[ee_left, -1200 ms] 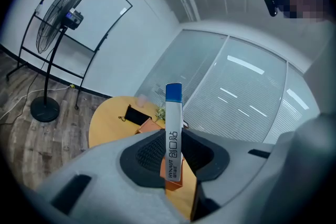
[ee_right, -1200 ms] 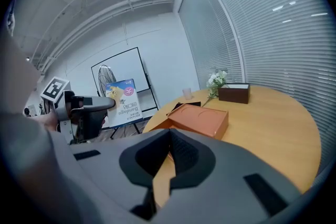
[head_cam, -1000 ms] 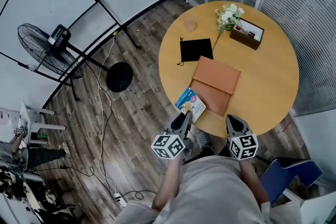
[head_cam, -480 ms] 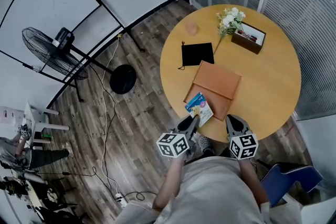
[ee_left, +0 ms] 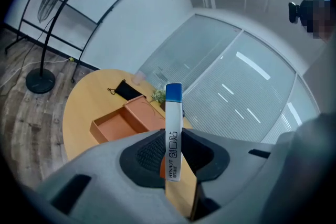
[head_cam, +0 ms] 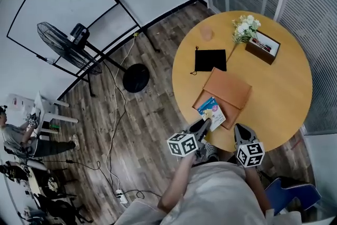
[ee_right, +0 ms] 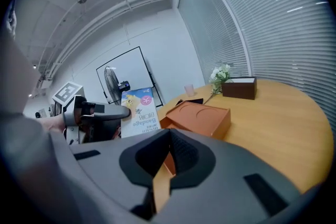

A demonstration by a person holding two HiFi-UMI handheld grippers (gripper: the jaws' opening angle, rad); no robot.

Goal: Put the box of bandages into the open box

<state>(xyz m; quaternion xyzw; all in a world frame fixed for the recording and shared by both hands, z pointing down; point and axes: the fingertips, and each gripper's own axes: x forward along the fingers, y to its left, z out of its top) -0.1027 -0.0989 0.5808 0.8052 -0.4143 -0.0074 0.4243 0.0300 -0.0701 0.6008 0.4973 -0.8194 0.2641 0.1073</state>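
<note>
Box of bandages (head_cam: 212, 111) carried in the left tongs (head_cam: 204, 125) toward the open box (head_cam: 231, 89) on a round table (head_cam: 279, 92).

Head view: the bandages are held at the near edge of the table, close by the open tray of the orange box, probably so that they can be lowered in; the right tongs (head_cam: 239, 131) are kept back at the table's rim, out of the way. Left gripper view: the tongs are seen clamped on the thin box, which is gripped edge-on and upright, and the empty tray is seen just ahead and to the left. Right gripper view: the jaws are closed together with nothing between them, and the printed face of the bandage box is seen held up beside the orange box.
</note>
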